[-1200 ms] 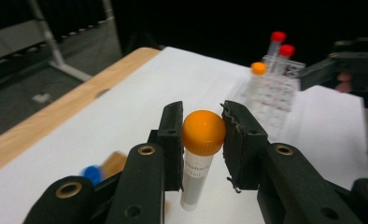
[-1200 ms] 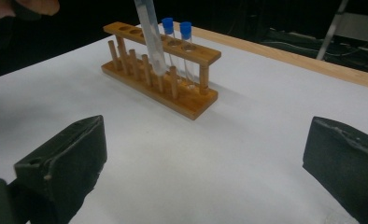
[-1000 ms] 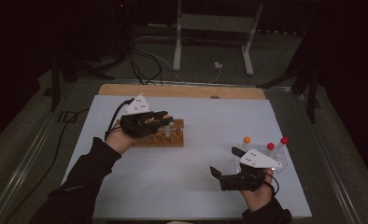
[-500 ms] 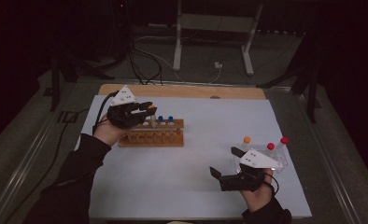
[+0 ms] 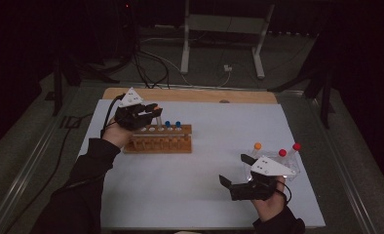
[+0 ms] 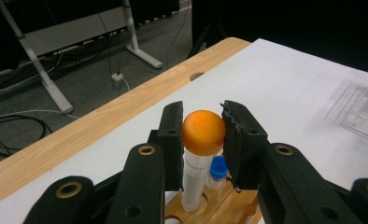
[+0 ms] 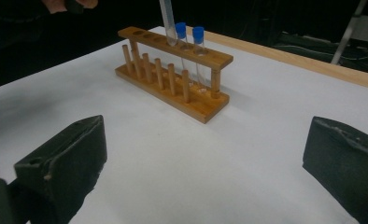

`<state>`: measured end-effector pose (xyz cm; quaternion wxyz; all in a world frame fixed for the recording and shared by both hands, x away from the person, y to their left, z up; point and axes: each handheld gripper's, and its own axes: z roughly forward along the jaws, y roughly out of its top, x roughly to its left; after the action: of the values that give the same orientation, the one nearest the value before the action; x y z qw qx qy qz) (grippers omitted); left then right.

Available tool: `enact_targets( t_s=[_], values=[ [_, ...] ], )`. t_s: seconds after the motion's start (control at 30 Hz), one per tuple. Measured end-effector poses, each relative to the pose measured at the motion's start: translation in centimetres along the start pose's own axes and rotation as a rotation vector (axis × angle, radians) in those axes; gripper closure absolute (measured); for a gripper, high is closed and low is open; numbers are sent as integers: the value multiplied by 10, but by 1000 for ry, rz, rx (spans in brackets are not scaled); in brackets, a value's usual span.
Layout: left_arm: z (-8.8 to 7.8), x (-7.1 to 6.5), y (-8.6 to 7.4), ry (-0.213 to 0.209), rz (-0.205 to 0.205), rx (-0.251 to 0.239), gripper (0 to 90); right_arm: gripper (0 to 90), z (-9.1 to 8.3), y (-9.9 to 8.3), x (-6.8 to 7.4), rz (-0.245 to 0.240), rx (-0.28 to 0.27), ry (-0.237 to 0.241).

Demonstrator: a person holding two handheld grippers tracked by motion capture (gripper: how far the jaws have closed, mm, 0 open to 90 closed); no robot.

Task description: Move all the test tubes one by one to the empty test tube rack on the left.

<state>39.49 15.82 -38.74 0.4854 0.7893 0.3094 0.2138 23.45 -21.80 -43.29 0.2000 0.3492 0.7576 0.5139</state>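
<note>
Left gripper (image 6: 204, 140) is clamping the orange-capped tube (image 6: 198, 158) by its cap, jaws pressing on both sides, tube hanging upright with its lower end going into a hole of the wooden rack (image 6: 219, 205) right below the jaws. That grip is only clear in the left gripper view; from the high view the hand is covering most of it. Just behind the held tube a blue-capped tube (image 6: 218, 169) is sitting in the rack. Right gripper view is showing two blue-capped ones (image 7: 198, 35) side by side. Right gripper (image 5: 235, 186) is resting with jaws wide apart, holding nothing, well away from the rack, with the clear tray (image 5: 291, 165) just beside it.
</note>
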Motion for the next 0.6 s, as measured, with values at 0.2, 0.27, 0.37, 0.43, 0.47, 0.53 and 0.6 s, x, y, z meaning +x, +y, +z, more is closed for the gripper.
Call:
enact_targets(
  t_s=[0.2,0.27,0.37,0.43,0.47,0.53,0.6],
  values=[
    [11,-2,-12,-8,-4,25,713,0,-1,0,0,4,-6,8],
    [15,-2,-16,-12,-9,30,714,0,-1,0,-1,7,-9,7],
    [19,-3,-22,-15,-16,36,713,0,-1,0,-2,5,-11,10],
    [21,-2,-26,-16,-21,40,713,0,-1,-1,-2,7,-14,16],
    [22,-2,-28,-16,-23,44,713,0,-1,-1,-2,10,-15,18],
    [23,-2,-32,-16,-28,50,713,0,-1,0,-2,7,-14,21],
    [24,-1,-36,-17,-34,54,713,0,-1,-1,-2,8,-13,23]
  ],
)
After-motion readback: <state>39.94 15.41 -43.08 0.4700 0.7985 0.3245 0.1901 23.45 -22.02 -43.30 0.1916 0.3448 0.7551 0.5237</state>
